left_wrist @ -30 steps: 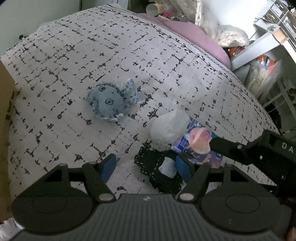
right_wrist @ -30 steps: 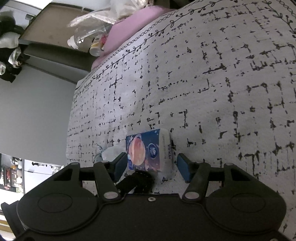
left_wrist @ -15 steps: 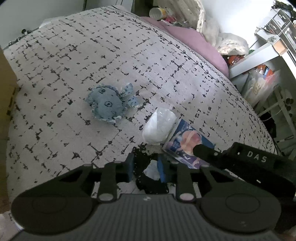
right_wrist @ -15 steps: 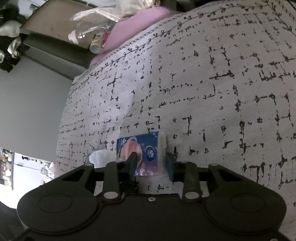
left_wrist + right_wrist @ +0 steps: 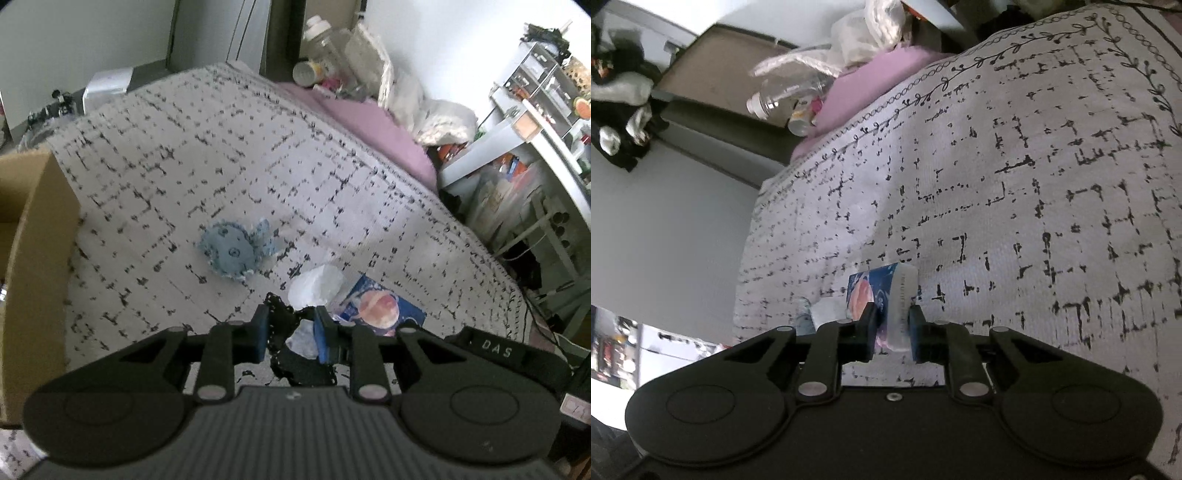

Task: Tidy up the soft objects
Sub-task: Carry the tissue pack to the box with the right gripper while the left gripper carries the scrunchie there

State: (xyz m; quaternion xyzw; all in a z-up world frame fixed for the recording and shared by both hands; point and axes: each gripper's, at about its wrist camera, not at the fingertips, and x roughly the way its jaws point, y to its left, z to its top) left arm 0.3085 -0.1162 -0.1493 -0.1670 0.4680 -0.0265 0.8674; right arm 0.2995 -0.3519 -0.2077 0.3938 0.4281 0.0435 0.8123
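In the left wrist view, the left gripper [image 5: 290, 332] pinches a black lace-edged cloth [image 5: 286, 350] with a white scrap in it, held just above the patterned bedspread [image 5: 221, 166]. A blue plush toy [image 5: 232, 251] lies farther off, its tail to the right. A cardboard box [image 5: 33, 240] stands at left.

In the right wrist view, the right gripper [image 5: 892, 328] clamps a blue tissue pack [image 5: 882, 291] by its near end, long axis pointing away from the camera, against the bedspread.

Bed covered by white black-flecked bedspread [image 5: 229, 155]. Blue plush fish [image 5: 232, 253] and white crumpled bag [image 5: 317, 284] laid on it; cardboard box [image 5: 33, 266] set at its left edge.
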